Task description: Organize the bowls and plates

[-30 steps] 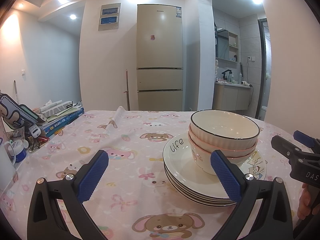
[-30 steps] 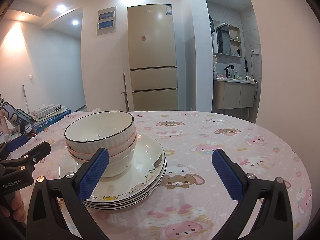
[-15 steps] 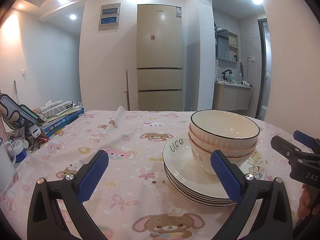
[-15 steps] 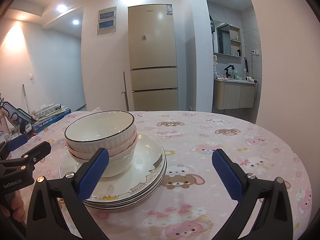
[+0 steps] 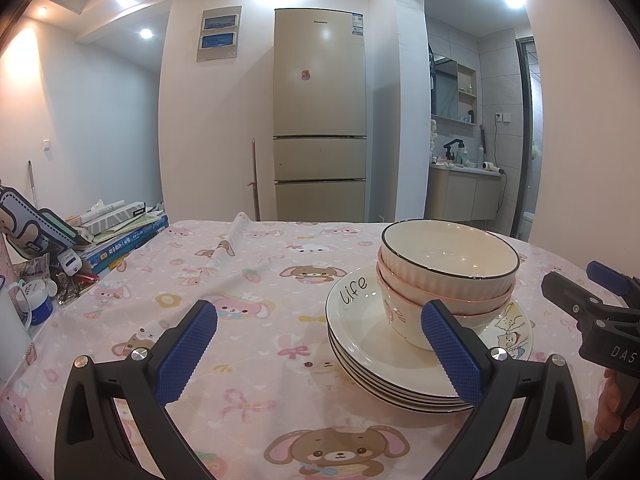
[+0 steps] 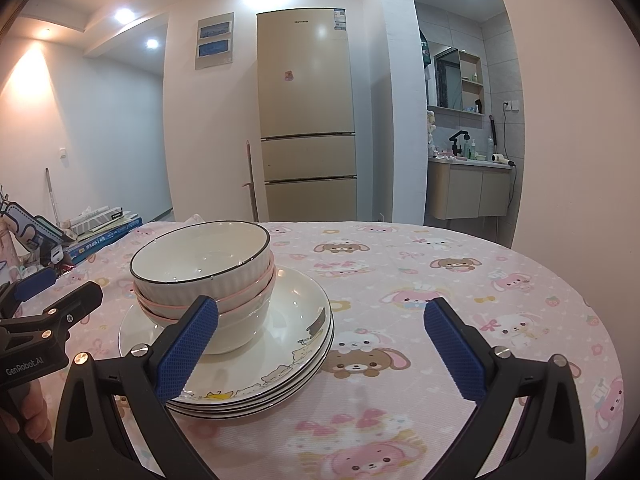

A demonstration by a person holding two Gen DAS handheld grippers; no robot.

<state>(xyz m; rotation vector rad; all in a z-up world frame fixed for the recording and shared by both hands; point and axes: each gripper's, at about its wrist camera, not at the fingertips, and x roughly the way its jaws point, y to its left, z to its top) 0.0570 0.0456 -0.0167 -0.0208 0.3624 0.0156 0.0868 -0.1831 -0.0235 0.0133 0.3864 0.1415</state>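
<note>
A stack of white plates (image 5: 360, 344) (image 6: 296, 312) lies on the pink cartoon tablecloth. On it stands a nest of three bowls (image 5: 448, 272) (image 6: 204, 264), the top one white with a dark rim. My left gripper (image 5: 320, 344) is open, low over the cloth to the left of the stack, its right pad in front of the bowls. To the right of the stack my right gripper (image 6: 320, 344) is open too, its left pad in front of the bowls. Nothing sits between either pair of fingers.
Books and boxes (image 5: 120, 232) with small clutter (image 5: 36, 292) pile at the table's left edge. A fold runs through the cloth (image 5: 224, 248). The round table edge (image 6: 600, 320) curves at the right. A fridge (image 5: 320, 120) stands behind. A hand (image 5: 608, 404) holds the right gripper.
</note>
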